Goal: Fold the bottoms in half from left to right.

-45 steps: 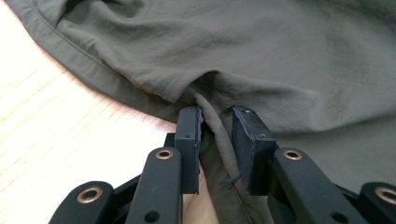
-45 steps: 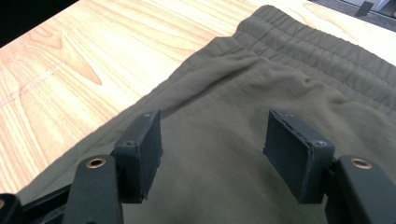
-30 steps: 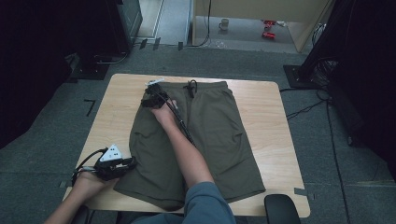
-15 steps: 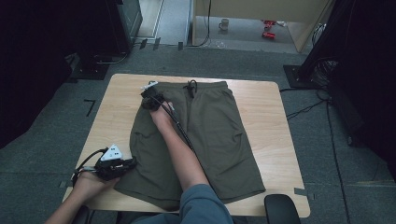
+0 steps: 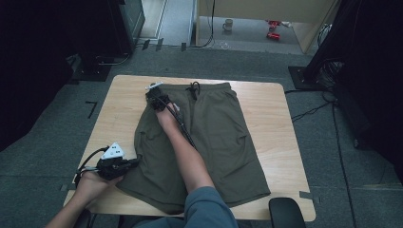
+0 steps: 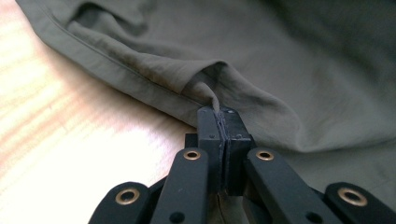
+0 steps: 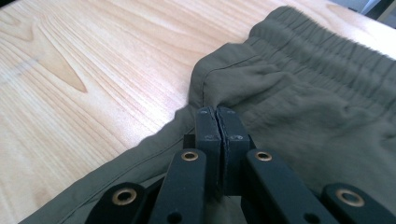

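Note:
Olive-green shorts [image 5: 218,133] lie flat on the wooden table [image 5: 285,156], waistband at the far side with a dark drawstring [image 5: 194,88]. My right gripper [image 5: 153,95] reaches across them to the waistband's left corner. In the right gripper view it [image 7: 217,114] is shut on the cloth just below the elastic waistband [image 7: 327,51]. My left gripper [image 5: 132,163] rests at the outer edge of the left leg, near the table's front left. In the left gripper view it [image 6: 218,114] is shut on a small raised fold of the shorts' [image 6: 303,70] seamed edge.
A black rounded object [image 5: 286,211] sits at the table's front right edge. Bare wood [image 5: 119,114] lies left of the shorts. On the floor beyond the table stand a mug [image 5: 228,23] and red items [image 5: 272,28]; cables [image 5: 313,109] run at the right.
The right hand has shifted slightly along the waistband's left corner, keeping its hold. The left gripper has stayed where it was.

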Tool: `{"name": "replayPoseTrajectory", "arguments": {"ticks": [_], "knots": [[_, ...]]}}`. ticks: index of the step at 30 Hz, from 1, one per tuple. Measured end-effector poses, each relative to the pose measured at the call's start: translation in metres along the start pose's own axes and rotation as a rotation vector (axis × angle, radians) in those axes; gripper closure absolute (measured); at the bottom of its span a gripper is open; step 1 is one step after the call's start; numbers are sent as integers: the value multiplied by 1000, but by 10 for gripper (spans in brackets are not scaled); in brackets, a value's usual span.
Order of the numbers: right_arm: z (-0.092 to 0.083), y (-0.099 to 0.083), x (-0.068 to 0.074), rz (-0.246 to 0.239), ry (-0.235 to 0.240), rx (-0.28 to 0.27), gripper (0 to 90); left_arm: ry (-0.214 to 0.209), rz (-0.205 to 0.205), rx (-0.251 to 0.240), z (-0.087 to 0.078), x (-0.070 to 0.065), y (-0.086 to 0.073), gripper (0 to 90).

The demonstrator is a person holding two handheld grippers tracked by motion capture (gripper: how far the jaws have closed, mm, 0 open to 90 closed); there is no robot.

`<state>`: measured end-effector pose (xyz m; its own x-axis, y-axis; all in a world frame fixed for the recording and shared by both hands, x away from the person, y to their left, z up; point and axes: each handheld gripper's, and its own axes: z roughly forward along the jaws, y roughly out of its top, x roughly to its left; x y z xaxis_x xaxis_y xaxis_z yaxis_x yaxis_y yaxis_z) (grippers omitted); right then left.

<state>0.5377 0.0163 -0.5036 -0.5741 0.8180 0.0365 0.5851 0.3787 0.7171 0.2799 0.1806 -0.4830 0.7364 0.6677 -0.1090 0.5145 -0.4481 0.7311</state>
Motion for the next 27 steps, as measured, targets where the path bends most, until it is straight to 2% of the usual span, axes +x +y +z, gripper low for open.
{"name": "replayPoseTrajectory", "arguments": {"ticks": [3, 5, 6, 7, 8, 9, 10, 12, 13, 14, 15, 17, 18, 20, 21, 22, 23, 24, 25, 26, 27], "knots": [[-7, 4, -4, 10, 9, -3, 890, -3, 1, -36, -5, -3, 5, 898], [-16, 8, -8, 19, 16, -10, 890, -22, -12, -70, -9, -6, 11, 898], [-26, 11, -12, 24, 23, -14, 890, -36, -3, -85, -12, -11, 17, 898], [-26, 11, -12, 24, 23, -14, 890, -36, -3, -85, -12, -11, 17, 898], [-36, 15, -18, 26, 28, -21, 890, -48, 18, -94, -13, -18, 25, 898], [-36, 15, -18, 26, 28, -21, 890, -48, 18, -94, -13, -18, 25, 898], [-46, 18, -24, 39, 41, -31, 890, -68, 27, -107, -13, -25, 35, 898], [-51, 20, -27, 48, 52, -38, 890, -82, 30, -118, -13, -28, 41, 898], [-61, 22, -33, 55, 60, -50, 890, -93, 36, -128, -13, -32, 47, 898], [-67, 23, -36, 54, 62, -56, 890, -102, 45, -136, -13, -36, 53, 898], [-73, 24, -40, 52, 61, -64, 890, -120, 71, -150, -11, -45, 66, 898], [-84, 24, -47, 51, 56, -73, 889, -129, 83, -155, -10, -49, 71, 898], [-90, 24, -52, 56, 56, -78, 890, -147, 106, -156, -5, -57, 82, 898], [-101, 22, -61, 61, 50, -84, 890, -157, 118, -156, -2, -61, 87, 898], [-101, 22, -61, 61, 50, -84, 890, -168, 127, -158, 2, -65, 91, 898], [-111, 18, -71, 73, 43, -92, 889, -175, 137, -157, 6, -69, 95, 898], [-111, 18, -71, 73, 43, -92, 889, -184, 143, -154, 10, -73, 99, 898], [-116, 16, -77, 84, 39, -95, 890, -196, 145, -151, 14, -76, 103, 898], [-125, 10, -90, 101, 31, -99, 889, -214, 155, -147, 23, -83, 109, 898], [-130, 7, -96, 112, 26, -99, 889, -214, 155, -147, 23, -83, 109, 898], [-130, 7, -96, 112, 26, -99, 889, -222, 159, -144, 28, -86, 113, 898]]}}
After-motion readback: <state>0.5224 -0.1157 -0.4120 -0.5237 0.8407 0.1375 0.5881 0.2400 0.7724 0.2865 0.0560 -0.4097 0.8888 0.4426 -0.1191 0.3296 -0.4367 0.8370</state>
